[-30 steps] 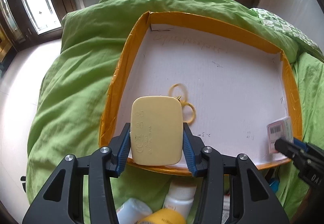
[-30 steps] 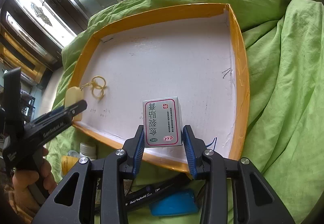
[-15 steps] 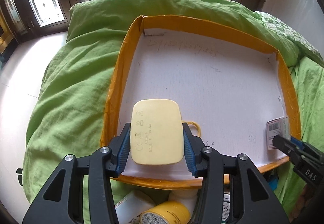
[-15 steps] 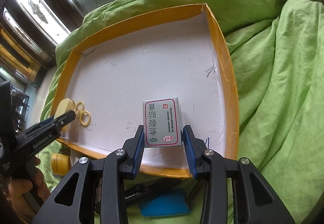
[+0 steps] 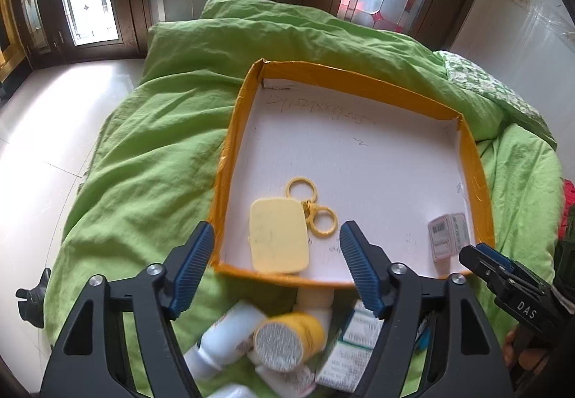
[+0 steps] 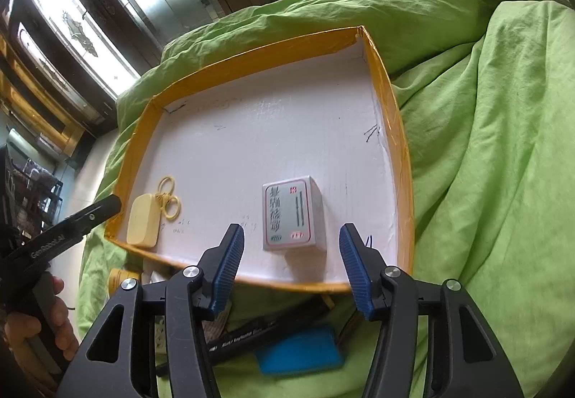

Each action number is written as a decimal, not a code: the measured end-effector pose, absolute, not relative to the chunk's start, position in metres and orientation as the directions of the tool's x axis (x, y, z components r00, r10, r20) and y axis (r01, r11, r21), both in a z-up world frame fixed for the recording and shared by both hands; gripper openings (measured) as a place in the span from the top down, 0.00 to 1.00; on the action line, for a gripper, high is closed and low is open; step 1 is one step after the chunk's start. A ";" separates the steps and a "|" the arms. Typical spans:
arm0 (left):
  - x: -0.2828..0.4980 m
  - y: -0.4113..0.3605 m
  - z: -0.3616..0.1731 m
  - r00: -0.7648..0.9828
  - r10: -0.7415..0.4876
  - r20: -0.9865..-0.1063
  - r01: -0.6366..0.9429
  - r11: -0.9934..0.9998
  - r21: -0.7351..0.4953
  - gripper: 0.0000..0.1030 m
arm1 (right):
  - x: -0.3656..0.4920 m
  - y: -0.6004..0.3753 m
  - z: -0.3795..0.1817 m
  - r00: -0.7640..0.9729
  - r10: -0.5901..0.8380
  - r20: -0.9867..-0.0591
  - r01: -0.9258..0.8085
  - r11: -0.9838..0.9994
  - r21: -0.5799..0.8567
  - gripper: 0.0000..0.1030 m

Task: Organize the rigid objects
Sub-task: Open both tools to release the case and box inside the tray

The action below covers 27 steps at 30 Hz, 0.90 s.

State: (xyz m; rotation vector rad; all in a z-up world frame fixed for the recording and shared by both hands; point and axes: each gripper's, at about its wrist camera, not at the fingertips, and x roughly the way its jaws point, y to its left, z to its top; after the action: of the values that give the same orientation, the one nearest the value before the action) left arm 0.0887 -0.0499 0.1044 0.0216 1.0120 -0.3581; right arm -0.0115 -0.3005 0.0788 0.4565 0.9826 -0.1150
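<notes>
Left wrist view is showing the left gripper with jaws opening and pads clear of the cream keychain tag, which is lying flat inside the tray, in the tray's near left corner. The tag is looking like smooth hard plastic, a rounded rectangle, with thin yellow rings trailing off it. The tray is looking like white board with a low orange taped rim, sitting on the soft green quilt.

Risk: the quilt is yielding, so a knock on the near rim is likely tilting the tray and sliding its contents. Loose rings could be snagging a finger.

Just outside the tray's near rim, round bottles and a yellow jar are lying heaped; being cylindrical, they are liable to roll.

Right wrist view is showing the right gripper also opening, nothing pressed, with the glossy card medicine box resting near the tray's near right corner.
</notes>
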 end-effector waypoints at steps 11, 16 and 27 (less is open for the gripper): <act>-0.007 0.014 0.078 0.521 -0.224 -0.824 0.227 0.967 -0.119 0.24 | -0.064 -0.269 0.094 0.616 0.116 -0.780 0.246 0.912 0.330 0.32; -0.031 0.024 0.062 0.501 -0.236 -0.832 0.190 0.969 -0.160 0.24 | -0.096 -0.261 0.089 0.618 0.128 -0.776 0.253 0.902 0.350 0.32; -0.023 0.011 0.061 0.567 -0.170 -0.806 0.220 0.974 -0.050 0.24 | -0.119 -0.242 0.079 0.591 0.138 -0.795 0.236 0.912 0.334 0.32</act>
State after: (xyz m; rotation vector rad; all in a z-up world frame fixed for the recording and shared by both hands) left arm -0.0232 0.0109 0.0607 0.0581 0.9411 -0.2292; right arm -0.1194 -0.2423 0.0795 0.4340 0.9450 -0.0593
